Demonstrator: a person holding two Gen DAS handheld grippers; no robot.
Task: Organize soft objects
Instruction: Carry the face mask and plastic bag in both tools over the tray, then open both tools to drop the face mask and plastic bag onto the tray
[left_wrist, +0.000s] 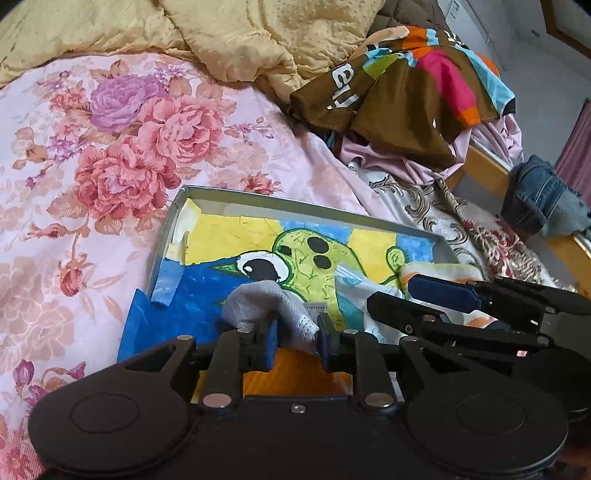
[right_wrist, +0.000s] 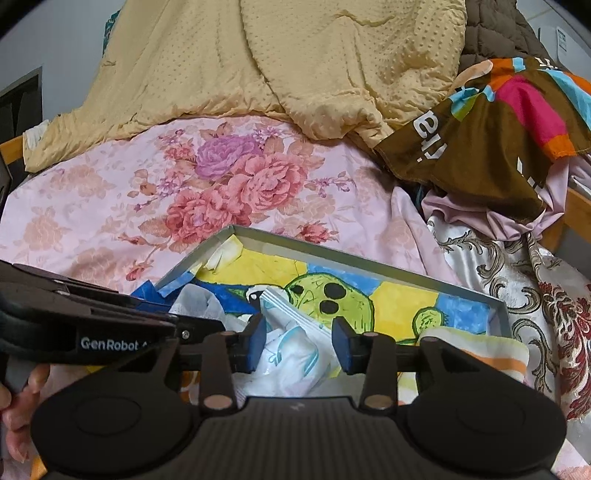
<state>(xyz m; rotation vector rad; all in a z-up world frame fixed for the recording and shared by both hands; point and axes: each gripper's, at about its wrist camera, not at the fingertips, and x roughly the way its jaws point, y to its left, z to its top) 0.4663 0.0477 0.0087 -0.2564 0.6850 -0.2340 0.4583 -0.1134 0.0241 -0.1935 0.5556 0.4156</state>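
Observation:
A shallow grey tray (left_wrist: 295, 212) lined with a painted green cartoon picture lies on the floral bed. My left gripper (left_wrist: 297, 339) is over the tray's near end. A bunched grey-white mesh cloth (left_wrist: 258, 299) lies between its slightly parted blue pads and rests on the picture. My right gripper (right_wrist: 299, 343) stands open over the tray (right_wrist: 369, 254). A white cloth with pale blue print (right_wrist: 291, 354) lies loose between its fingers. In the left wrist view the right gripper (left_wrist: 399, 295) reaches in from the right. A folded orange-striped towel (right_wrist: 480, 347) sits in the tray's right corner.
A yellow quilt (right_wrist: 295, 55) is heaped at the back of the pink floral sheet (left_wrist: 110, 147). A brown multicoloured cloth (left_wrist: 417, 92) tops a pile of fabrics at the right. Jeans (left_wrist: 539, 199) hang on the wooden bed rail. A hand (right_wrist: 18, 406) holds the left gripper.

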